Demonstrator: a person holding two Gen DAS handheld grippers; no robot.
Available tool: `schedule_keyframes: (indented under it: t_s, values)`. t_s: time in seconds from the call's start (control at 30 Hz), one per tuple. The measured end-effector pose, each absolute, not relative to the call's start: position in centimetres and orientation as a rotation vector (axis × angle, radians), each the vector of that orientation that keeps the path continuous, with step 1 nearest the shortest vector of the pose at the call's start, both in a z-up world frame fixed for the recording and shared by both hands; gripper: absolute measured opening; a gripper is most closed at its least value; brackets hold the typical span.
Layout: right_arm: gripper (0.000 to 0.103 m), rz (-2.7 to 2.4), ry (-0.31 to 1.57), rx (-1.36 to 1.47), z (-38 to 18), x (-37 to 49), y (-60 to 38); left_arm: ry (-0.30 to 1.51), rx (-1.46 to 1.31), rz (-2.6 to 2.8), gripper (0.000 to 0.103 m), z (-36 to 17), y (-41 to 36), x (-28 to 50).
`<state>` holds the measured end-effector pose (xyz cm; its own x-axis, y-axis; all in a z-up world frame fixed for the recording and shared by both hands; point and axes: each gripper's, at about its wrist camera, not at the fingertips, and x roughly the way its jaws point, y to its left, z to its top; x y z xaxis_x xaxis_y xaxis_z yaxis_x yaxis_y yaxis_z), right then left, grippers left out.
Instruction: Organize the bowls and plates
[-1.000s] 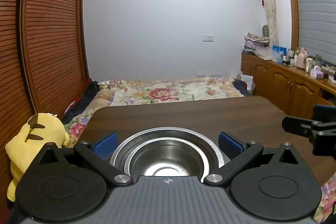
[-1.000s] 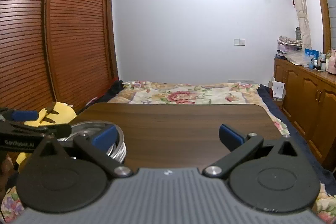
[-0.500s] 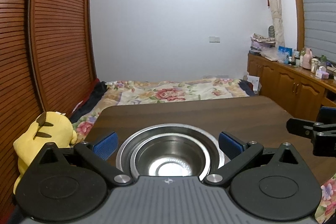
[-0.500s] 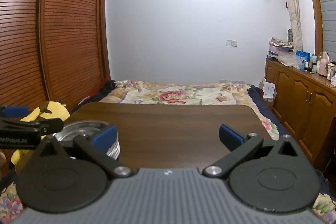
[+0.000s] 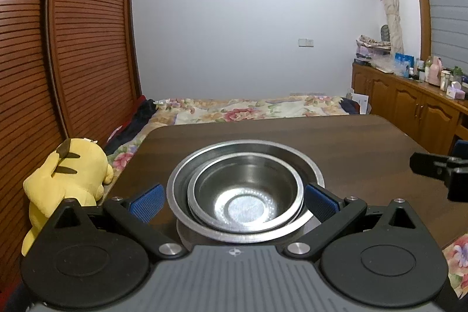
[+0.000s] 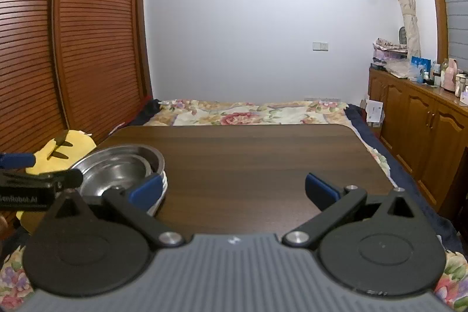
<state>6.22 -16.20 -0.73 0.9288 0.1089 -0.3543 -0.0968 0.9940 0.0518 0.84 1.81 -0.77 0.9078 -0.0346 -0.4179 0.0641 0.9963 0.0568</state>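
Your workspace is the dark wooden table (image 5: 336, 142), rounded at its far corners, with a bed under a floral bedspread (image 5: 251, 110) directly behind it. A slatted wooden wardrobe (image 5: 73, 34) fills the wall to your left; a low wooden cabinet (image 5: 409, 113) carrying bottles and boxes runs along the wall to your right.

On the table's near-left part stands the stack of steel dishes. The large steel bowl (image 5: 304, 163) is outermost; the small steel bowl (image 5: 245, 189) sits nested inside it, shifted toward the near side of the large one's rim. From the right wrist view you see white plates (image 6: 163, 185) as stacked edges under the large bowl, partly hidden by your own finger; their number cannot be told.

Your left gripper (image 5: 234, 198) is spread wide, its blue pads flanking the stack on either side. The left pad stands clear of the large bowl's rim; the right pad lies just beside the rim, and whether it touches cannot be told. Nothing is gripped.

Your right gripper (image 6: 234, 189) is likewise spread wide and holds nothing, its fingers (image 6: 321, 187) over bare table to the right of the stack. Its left pad overlaps the stack in view.

A yellow plush toy (image 5: 70, 174) sits off the table's left edge, near the wardrobe.
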Motion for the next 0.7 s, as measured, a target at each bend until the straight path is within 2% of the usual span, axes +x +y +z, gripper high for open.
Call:
schedule_keyframes:
  t_s: [0.7]
  values:
    - [0.103,0.091,0.397,0.043,-2.9,6.1,-16.4,0.466,0.067,-0.046,0.103,-2.5,1.9,1.0]
